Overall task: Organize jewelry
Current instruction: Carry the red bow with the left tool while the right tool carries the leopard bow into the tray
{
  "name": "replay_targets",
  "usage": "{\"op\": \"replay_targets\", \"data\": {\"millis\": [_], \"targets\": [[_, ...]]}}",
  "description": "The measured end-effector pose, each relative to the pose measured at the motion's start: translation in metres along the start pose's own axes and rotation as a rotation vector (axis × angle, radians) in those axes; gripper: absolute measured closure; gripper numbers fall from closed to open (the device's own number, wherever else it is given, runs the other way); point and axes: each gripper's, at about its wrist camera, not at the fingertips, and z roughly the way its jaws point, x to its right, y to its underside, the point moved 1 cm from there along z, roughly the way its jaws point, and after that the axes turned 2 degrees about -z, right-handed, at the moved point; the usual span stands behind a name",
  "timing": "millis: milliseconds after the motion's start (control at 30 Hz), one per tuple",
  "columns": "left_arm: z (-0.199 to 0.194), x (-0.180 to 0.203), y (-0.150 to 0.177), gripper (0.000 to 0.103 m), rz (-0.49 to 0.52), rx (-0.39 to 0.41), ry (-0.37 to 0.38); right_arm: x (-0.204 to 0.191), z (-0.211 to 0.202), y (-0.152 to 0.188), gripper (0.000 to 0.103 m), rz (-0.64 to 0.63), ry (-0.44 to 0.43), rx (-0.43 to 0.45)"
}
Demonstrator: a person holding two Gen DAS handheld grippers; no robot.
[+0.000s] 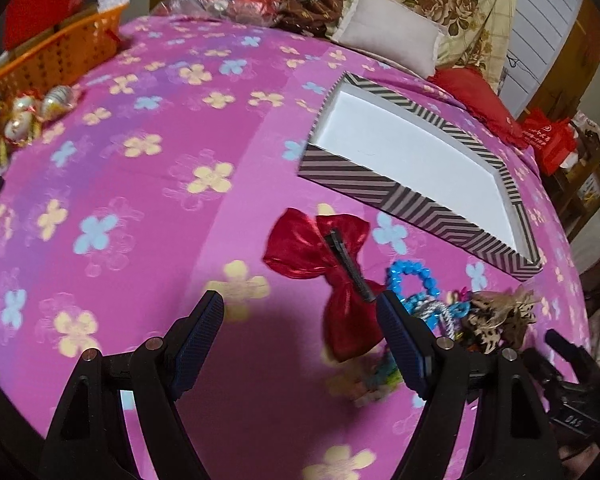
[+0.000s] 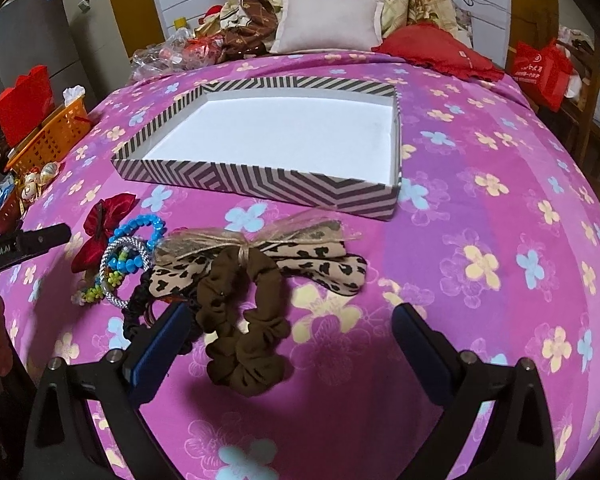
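Observation:
A shallow striped box [image 2: 260, 182] with a white empty inside lies on the pink flowered bedspread; it also shows in the left wrist view [image 1: 364, 184]. In front of it lies a pile of accessories: a red bow clip [image 1: 324, 256] [image 2: 100, 228], a blue bead bracelet [image 2: 140, 228] [image 1: 412, 276], a silver bangle [image 2: 116, 276], a leopard-print bow [image 2: 300, 264] and a brown scrunchie [image 2: 240, 320]. My left gripper [image 1: 300, 320] is open just left of the red bow. My right gripper [image 2: 292, 332] is open around the brown scrunchie.
An orange basket [image 1: 56, 56] [image 2: 48, 140] and shiny ornaments [image 1: 32, 112] sit at the bed's left edge. A white pillow [image 2: 328, 20], a red cushion [image 2: 436, 54] and clutter lie at the head. A red bag [image 2: 540, 72] stands at right.

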Motion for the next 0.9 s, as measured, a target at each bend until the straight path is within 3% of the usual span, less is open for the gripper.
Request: {"op": "replay_targets", "data": {"millis": [333, 367, 500, 600, 667, 733, 900], "targets": [[0.027, 0.013, -0.012, 0.05, 0.032, -0.03, -0.047, -0.01, 0.015, -0.012, 0.009, -0.021, -0.043, -0.011], [0.029, 0.013, -0.014, 0.053, 0.033, -0.03, -0.053, -0.012, 0.018, -0.013, 0.014, -0.027, -0.047, -0.015], [0.038, 0.014, -0.016, 0.066, 0.043, -0.052, -0.044, -0.013, 0.031, -0.013, 0.054, 0.005, -0.122, -0.047], [0.041, 0.016, -0.016, 0.076, 0.053, -0.044, -0.041, -0.014, 0.031, -0.011, 0.057, 0.0, -0.13, -0.03], [0.041, 0.02, -0.015, 0.088, 0.079, -0.036, -0.033, -0.016, 0.031, -0.011, 0.07, -0.008, -0.139, -0.031], [0.041, 0.023, -0.014, 0.103, 0.096, -0.035, -0.01, -0.016, 0.028, -0.01, 0.073, -0.006, -0.149, -0.019], [0.031, 0.026, -0.015, 0.103, 0.123, -0.009, -0.013, -0.021, 0.014, -0.01, 0.078, -0.041, -0.151, 0.023]]}}
